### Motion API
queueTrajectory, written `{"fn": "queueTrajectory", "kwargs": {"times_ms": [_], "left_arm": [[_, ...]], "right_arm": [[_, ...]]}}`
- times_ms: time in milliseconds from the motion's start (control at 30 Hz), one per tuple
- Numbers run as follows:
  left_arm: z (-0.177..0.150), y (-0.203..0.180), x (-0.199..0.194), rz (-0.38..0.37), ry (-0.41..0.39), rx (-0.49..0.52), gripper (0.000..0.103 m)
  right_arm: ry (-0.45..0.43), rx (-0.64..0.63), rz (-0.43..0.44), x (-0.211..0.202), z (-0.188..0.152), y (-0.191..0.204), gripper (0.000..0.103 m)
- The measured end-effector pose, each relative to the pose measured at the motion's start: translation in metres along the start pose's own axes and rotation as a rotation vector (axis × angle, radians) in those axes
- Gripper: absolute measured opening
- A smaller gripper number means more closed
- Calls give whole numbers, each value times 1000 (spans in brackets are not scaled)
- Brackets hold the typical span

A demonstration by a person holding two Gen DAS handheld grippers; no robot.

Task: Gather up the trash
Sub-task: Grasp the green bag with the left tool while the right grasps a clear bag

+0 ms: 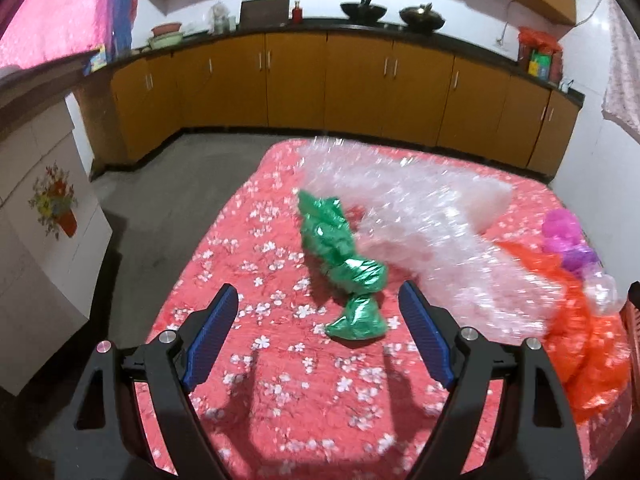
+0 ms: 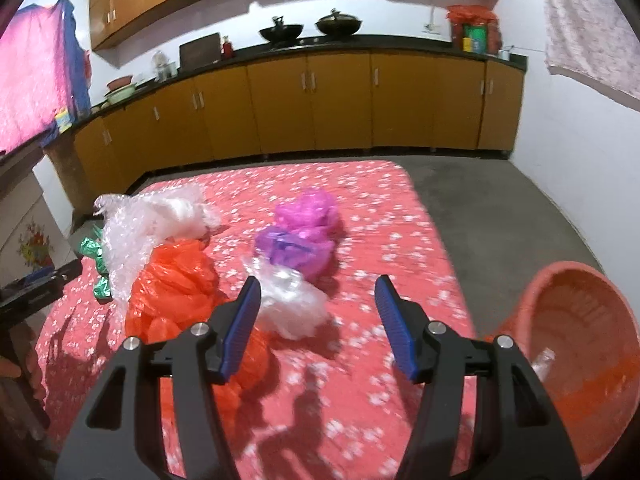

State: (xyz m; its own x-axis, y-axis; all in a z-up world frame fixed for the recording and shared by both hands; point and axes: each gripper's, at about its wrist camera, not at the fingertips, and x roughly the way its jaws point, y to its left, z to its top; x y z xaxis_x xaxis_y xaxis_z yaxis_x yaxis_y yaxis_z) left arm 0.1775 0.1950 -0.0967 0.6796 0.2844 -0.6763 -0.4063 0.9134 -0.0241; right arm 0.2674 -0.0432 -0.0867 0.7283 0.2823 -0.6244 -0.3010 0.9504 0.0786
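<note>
Both grippers hang above the table with nothing between the blue pads; left gripper [image 1: 320,316] jaws spread wide, aimed at the twisted green bag [image 1: 344,264] lying just ahead on the cloth; right gripper [image 2: 316,320] jaws spread too, the small crumpled clear wrapper [image 2: 292,304] just beyond its tips; trash lies scattered over the middle of the table: green bag, large bubble wrap [image 1: 420,216], orange bag [image 2: 180,288], purple bag [image 2: 304,228], clear wrapper; orange basket [image 2: 576,352] stands at the table's right edge beside the right gripper, apparently the drop point; likely best approach: come down over the green bag's narrow twisted waist, pads either side, close fully since thin film slips and springs back; lift clear before swinging across; table covered by red floral cloth [image 1: 248,240], soft, wrinkled, liable to snag a low fingertip; grey concrete floor [image 2: 480,208]; orange-brown cabinets [image 1: 360,84] along the back wall, dark woks [image 2: 280,32] on the counter.
</note>
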Motion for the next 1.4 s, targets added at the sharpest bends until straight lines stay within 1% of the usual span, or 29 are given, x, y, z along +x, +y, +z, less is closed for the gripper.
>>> {"fn": "queueTrajectory", "kwargs": {"times_ms": [233,300,367,500,533,567,700,767,833,900,1133,1400], "left_arm": [[5,2,29,0,54,-13,82],[6,0,33,-7,58,-11,82],[7,-3,38,4,64,2,82],[11,-4,52,1,93,-13,80],[12,-4,54,-1,101,-21,77],[13,-3,56,-4,109,-28,73],[14,-3,60,-10,123,-33,65],[13,-3,61,-16,136,-24,52],[11,-3,60,-20,144,-16,45],[9,-3,57,-24,143,-11,41],[3,3,36,-63,117,-7,40],[3,8,12,-77,91,-7,40]], "right_arm": [[46,-37,14,35,2,17,59],[59,-42,16,40,0,18,58],[72,-44,18,45,-2,18,58],[92,-40,32,49,-5,18,52],[96,-38,35,50,-6,18,51],[99,-39,35,51,-7,18,48],[111,-36,38,54,-9,17,43],[115,-34,43,55,-10,17,40],[117,-33,49,53,-11,16,38],[117,-32,50,51,-11,14,37],[107,-2,47,33,-14,0,36],[86,28,10,10,-15,-18,36]]}}
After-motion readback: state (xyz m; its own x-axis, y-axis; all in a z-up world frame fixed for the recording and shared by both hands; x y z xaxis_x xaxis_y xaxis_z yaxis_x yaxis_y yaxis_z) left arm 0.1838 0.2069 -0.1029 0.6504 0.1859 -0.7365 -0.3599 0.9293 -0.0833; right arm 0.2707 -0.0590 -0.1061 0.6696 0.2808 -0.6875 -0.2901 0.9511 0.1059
